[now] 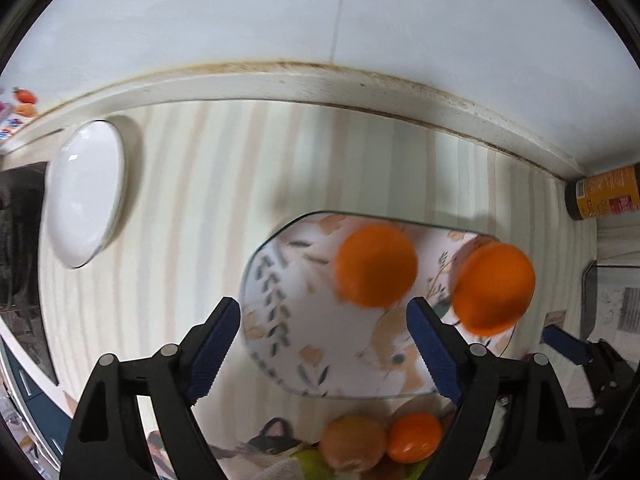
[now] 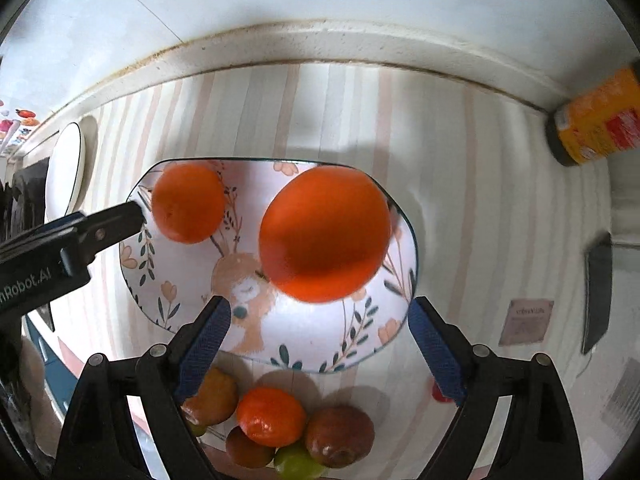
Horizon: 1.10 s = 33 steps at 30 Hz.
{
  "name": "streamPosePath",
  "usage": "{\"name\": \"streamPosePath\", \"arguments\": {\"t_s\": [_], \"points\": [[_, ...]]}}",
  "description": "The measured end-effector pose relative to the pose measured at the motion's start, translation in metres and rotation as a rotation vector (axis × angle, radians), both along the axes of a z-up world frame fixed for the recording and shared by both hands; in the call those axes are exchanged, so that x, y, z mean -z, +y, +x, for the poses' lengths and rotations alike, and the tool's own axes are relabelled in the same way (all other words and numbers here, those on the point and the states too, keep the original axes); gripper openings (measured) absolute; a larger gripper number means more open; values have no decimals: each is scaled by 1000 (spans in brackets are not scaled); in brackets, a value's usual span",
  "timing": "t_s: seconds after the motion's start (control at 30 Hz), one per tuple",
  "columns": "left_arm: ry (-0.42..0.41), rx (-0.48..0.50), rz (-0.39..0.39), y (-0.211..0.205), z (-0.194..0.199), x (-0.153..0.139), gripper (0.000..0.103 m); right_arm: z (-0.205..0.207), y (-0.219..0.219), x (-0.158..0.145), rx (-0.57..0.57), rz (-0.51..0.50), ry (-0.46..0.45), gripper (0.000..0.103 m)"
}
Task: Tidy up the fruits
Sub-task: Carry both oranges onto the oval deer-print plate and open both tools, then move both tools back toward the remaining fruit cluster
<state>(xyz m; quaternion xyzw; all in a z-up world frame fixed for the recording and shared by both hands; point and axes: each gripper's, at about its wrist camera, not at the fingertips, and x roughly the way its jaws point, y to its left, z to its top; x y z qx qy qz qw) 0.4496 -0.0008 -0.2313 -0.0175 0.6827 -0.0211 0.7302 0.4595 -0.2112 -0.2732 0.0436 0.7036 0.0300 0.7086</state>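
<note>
Two oranges lie on a floral plate [image 2: 180,280]: a large one [image 2: 324,234] and a smaller one [image 2: 188,202]. In the left wrist view the same plate [image 1: 288,320] holds both oranges [image 1: 376,266] [image 1: 494,288]. My left gripper [image 1: 324,346] is open and empty above the plate's near edge. My right gripper [image 2: 320,346] is open and empty, just in front of the large orange. A pile of mixed fruit [image 2: 272,416], with an orange, brownish fruits and a green one, lies under the right gripper and also shows in the left wrist view [image 1: 414,436].
A white oval dish [image 1: 84,194] sits at the left on the striped cloth. An orange-labelled jar [image 2: 596,120] stands in the back right corner by the wall. A dark-rimmed tray [image 2: 598,292] lies at the right. The left gripper's arm [image 2: 60,248] crosses the right view's left side.
</note>
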Motion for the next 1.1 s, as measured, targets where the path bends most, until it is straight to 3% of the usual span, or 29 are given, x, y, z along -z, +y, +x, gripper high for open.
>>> {"name": "streamPosePath", "arguments": {"t_s": [0.3,0.57,1.1], "points": [[-170,33,71,0,-62,-47,85,-55,15,-34,46,-73,-162,92],[-278,68,78,7,-117,-82,85,-108,25,-90,79,-81,-323,92],[-428,102,47,13,-189,-149,85,-193,31,-167,118,-46,-479,92]]}}
